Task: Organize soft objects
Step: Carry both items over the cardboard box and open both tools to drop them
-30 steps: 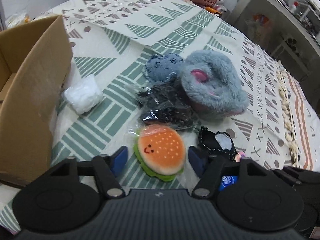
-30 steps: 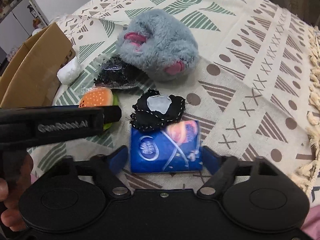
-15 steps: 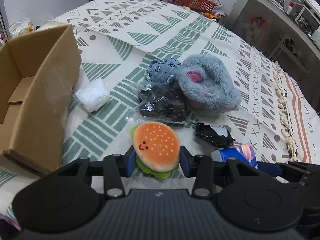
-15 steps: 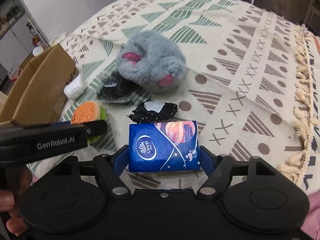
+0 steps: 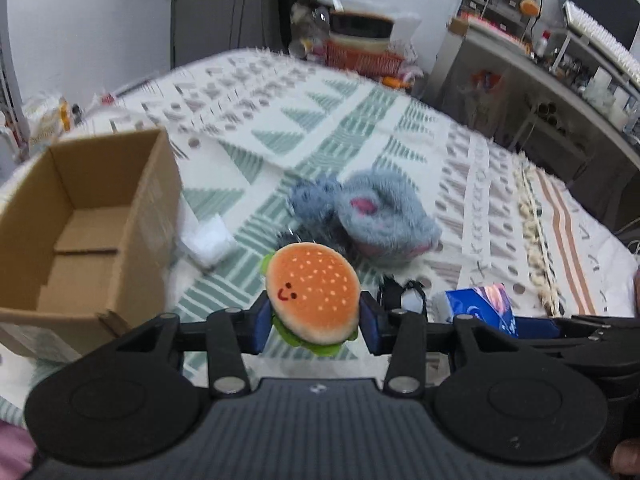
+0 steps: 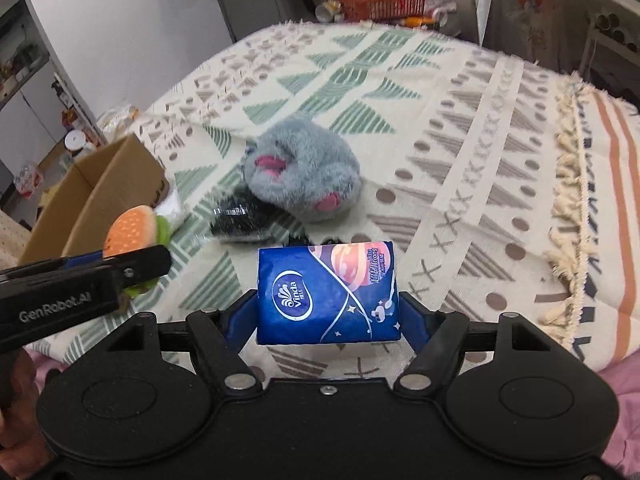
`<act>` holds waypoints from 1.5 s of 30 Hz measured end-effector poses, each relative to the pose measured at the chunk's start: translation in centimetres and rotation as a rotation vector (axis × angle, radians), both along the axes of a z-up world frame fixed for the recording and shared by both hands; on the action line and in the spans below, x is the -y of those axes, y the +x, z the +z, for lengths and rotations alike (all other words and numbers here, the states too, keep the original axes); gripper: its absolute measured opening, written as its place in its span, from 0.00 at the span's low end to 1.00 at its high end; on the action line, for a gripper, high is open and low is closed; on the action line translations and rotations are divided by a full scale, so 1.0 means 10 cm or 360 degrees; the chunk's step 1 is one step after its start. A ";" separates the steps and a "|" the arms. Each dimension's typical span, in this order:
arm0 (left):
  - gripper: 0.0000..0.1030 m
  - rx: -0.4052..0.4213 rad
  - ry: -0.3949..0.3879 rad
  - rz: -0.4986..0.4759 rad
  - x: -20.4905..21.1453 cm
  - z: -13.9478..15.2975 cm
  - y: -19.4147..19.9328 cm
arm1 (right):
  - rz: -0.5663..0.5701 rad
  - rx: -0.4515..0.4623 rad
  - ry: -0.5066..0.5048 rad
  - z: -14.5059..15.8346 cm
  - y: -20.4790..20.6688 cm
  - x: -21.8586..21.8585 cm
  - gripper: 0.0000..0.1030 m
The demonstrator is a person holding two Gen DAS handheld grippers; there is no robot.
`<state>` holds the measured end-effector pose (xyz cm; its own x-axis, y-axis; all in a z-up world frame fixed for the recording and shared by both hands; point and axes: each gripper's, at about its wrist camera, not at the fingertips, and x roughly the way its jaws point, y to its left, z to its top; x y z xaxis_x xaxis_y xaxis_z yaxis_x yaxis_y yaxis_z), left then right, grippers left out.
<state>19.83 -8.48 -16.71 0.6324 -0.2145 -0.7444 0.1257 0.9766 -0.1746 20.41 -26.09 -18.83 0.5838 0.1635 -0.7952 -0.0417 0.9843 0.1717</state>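
Between left hand-held gripper [image 5: 316, 322] fingers, burger plush [image 5: 313, 292], clamped, lifted

The burger plush [image 5: 313, 290], an orange sesame bun with a small smiling face and green lettuce trim, sits low in the centre of the left wrist view, pinched between blue pads and lifted off the patterned cloth. The tissue pack [image 6: 328, 293], blue with a white logo and an orange planet print, fills the lower centre of the right wrist view, likewise clamped and raised. A fluffy grey plush [image 6: 305, 168] with pink patches lies mid-frame on the cloth, touching a dark crinkly packet [image 6: 240, 220] at its lower left. A small black-and-white item [image 5: 402, 294], possibly a pouch, lies right of the burger. A white wad [image 5: 208, 236] rests beside the open cardboard box [image 5: 92, 216] at the left.
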 end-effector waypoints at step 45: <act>0.43 0.0065 -0.0138 0.0684 -1.84 0.32 0.11 | 0.0330 0.0261 0.0071 0.81 0.53 -1.86 0.69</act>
<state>20.96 9.95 -13.49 0.7063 0.0141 -0.7078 -0.2803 0.9237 -0.2613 25.70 -7.52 -10.75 0.6546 0.3262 -0.6820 -0.2728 0.9433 0.1893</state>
